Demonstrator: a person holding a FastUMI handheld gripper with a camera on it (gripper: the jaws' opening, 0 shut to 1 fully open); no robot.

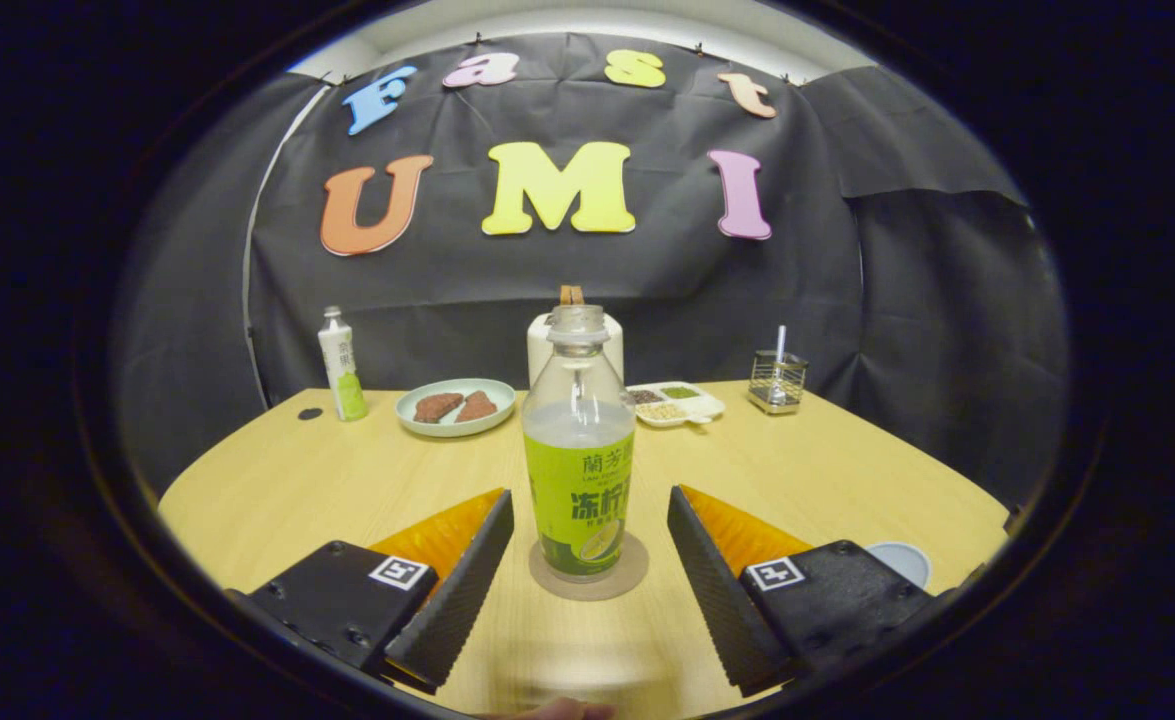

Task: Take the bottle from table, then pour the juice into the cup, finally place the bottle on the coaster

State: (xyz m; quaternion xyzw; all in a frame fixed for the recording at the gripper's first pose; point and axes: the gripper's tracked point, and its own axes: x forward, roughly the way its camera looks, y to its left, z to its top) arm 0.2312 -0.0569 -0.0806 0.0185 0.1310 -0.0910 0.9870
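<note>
Bottle (pixel 579 450) stands upright on the round coaster (pixel 589 572), cap off, green label with Chinese print, pale juice up to about the label top. Gripper (pixel 590 535) spread wide, fingers either side of the bottle, not touching it. Behind the bottle: white jug (pixel 615 345), plate (pixel 455 407) with two brown pieces, divided tray (pixel 675 402) of toppings. Farther left of the bottle, a small white-green bottle (pixel 342 365). Right of the bottle, a wire holder (pixel 777 380) and, partly hidden, possibly the cup's rim (pixel 902 560).
</note>
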